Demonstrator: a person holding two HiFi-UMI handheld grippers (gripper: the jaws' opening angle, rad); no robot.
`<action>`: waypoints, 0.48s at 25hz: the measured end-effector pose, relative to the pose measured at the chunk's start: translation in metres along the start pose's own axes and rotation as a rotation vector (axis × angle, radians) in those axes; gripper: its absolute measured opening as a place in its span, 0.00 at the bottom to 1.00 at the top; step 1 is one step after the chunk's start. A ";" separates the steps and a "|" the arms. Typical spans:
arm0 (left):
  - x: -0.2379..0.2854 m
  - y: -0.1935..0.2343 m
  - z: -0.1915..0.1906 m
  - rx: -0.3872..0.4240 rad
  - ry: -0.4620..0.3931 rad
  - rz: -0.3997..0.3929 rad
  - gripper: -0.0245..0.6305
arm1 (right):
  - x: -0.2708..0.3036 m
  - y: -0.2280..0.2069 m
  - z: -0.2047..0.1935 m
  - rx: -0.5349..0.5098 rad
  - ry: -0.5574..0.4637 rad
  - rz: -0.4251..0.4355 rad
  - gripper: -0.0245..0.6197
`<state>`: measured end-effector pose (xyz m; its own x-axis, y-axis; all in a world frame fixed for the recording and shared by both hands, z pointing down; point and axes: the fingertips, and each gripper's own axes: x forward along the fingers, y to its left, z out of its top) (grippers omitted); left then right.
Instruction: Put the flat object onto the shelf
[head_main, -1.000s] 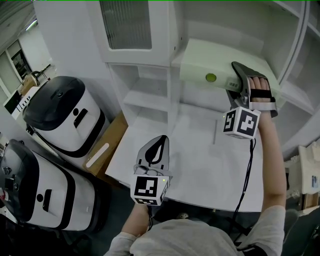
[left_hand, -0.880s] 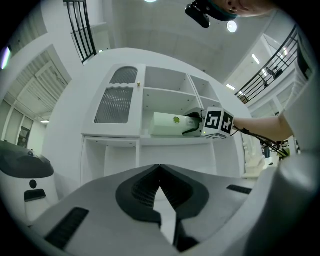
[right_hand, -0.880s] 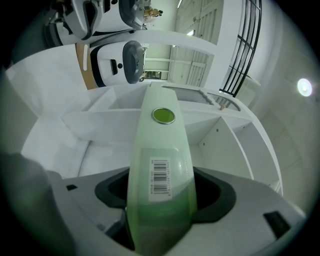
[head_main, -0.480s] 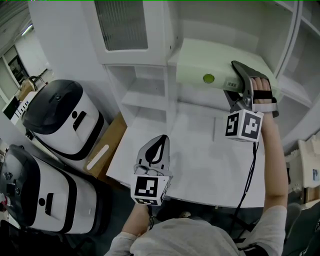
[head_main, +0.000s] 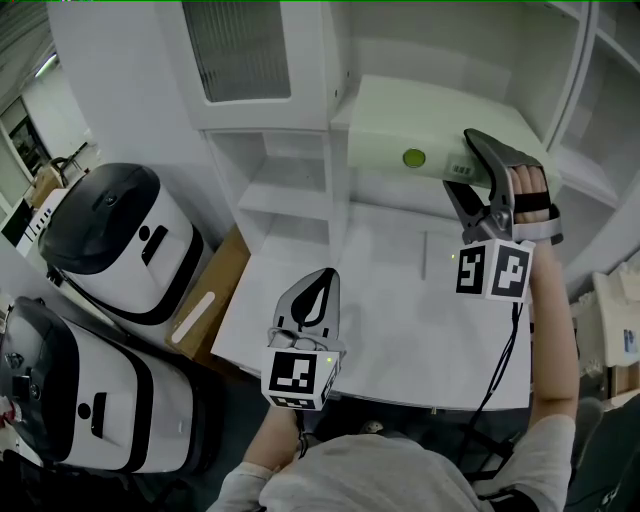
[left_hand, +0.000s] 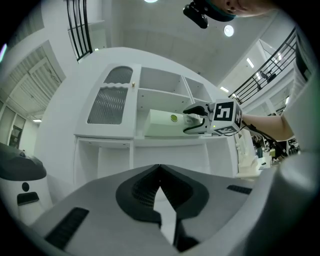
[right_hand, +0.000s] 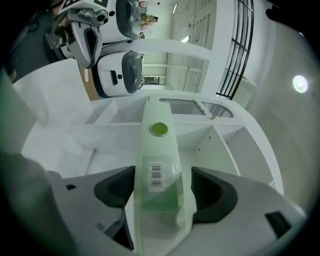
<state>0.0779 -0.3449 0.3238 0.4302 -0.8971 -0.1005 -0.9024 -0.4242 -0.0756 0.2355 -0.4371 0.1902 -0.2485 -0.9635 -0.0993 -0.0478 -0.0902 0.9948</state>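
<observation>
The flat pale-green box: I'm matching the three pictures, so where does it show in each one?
Head view: upper right, the flat box at the jaws of the right gripper.
Left gripper view: centre, small, beside the right gripper.
Right gripper view: centre, running up between the jaws.
Shared landmark: the ribbed cabinet door.

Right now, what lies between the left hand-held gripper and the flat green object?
Only bare white tabletop. The head view shows nothing standing between the left hand-held gripper and the flat green object.
</observation>
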 end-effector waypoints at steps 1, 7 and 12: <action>0.000 0.000 0.000 0.000 -0.001 -0.003 0.06 | -0.003 0.000 0.001 0.000 -0.002 -0.001 0.56; 0.004 0.001 0.001 -0.005 -0.009 -0.010 0.06 | -0.005 0.003 0.001 -0.014 0.009 -0.015 0.48; 0.006 0.006 -0.001 -0.005 -0.009 -0.001 0.06 | 0.010 0.005 -0.006 -0.011 0.037 -0.018 0.47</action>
<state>0.0755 -0.3527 0.3233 0.4312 -0.8956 -0.1096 -0.9021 -0.4256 -0.0712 0.2390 -0.4482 0.1941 -0.2116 -0.9704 -0.1165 -0.0409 -0.1103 0.9931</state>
